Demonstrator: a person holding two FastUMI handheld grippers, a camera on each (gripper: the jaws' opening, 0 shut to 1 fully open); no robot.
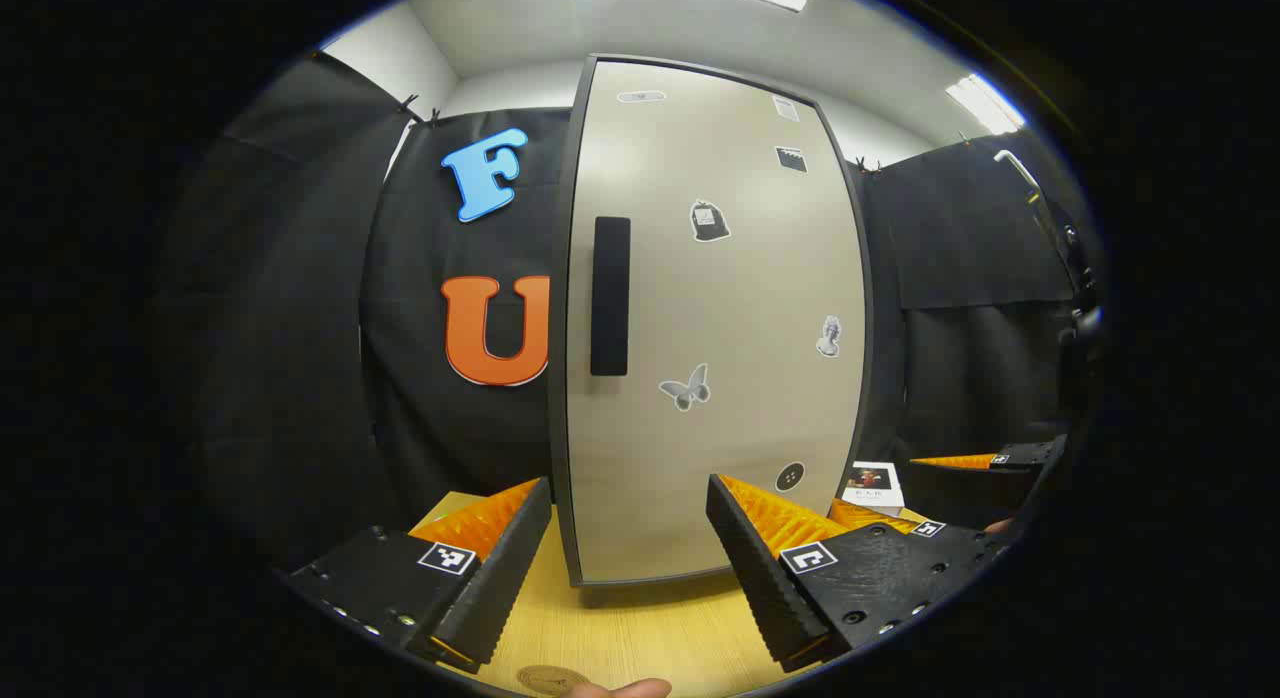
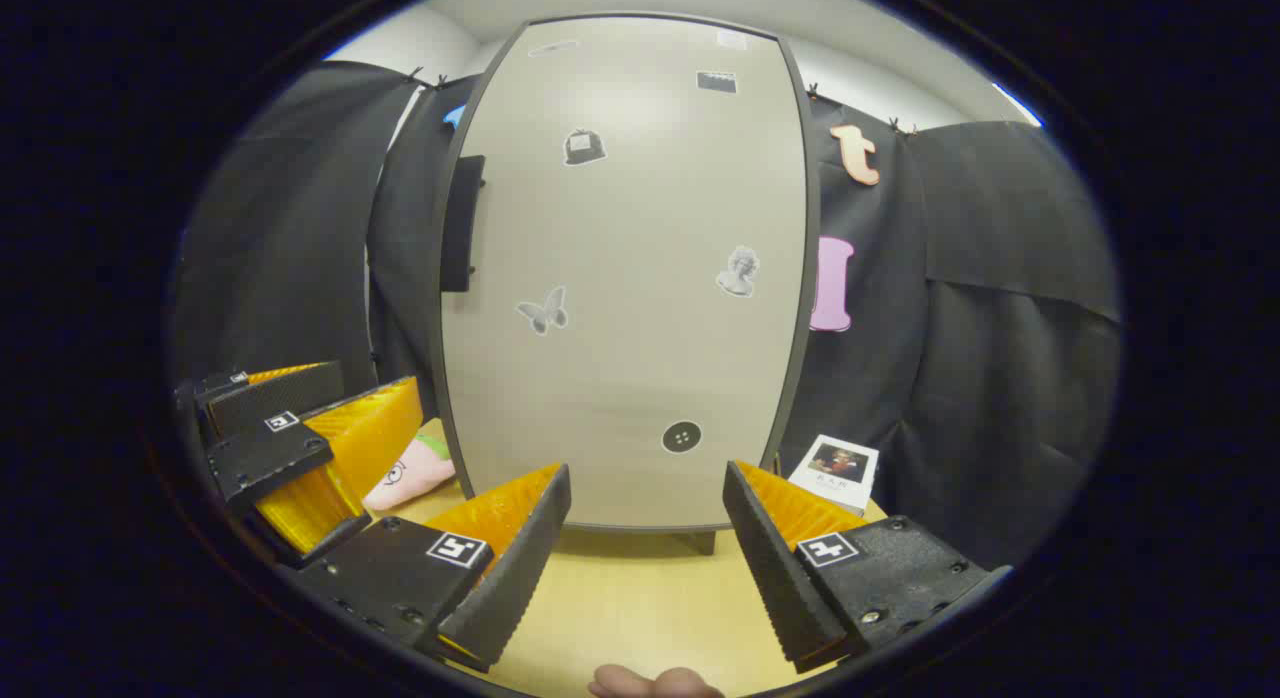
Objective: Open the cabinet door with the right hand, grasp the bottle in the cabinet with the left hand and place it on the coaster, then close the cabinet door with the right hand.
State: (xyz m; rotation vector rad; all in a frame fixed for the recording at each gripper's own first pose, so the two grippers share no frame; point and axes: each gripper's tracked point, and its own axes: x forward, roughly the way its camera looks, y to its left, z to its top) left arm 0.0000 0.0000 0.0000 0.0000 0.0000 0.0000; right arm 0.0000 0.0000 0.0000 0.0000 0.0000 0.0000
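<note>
Cabinet: I'm facing the tall beige door (image 1: 715, 318), sitting closed.
Left gripper (image 1: 630, 553): I'm holding it gaping wide, empty.
Right gripper (image 2: 645, 543): I'm holding it gaping wide, empty.

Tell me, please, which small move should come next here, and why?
Probably the right gripper should move up and to its left toward the dark handle at the door's left edge. The cabinet door looks fully closed, both grippers are open and hold nothing, and the left gripper can only wait in front of the cabinet until the door opens.
</note>
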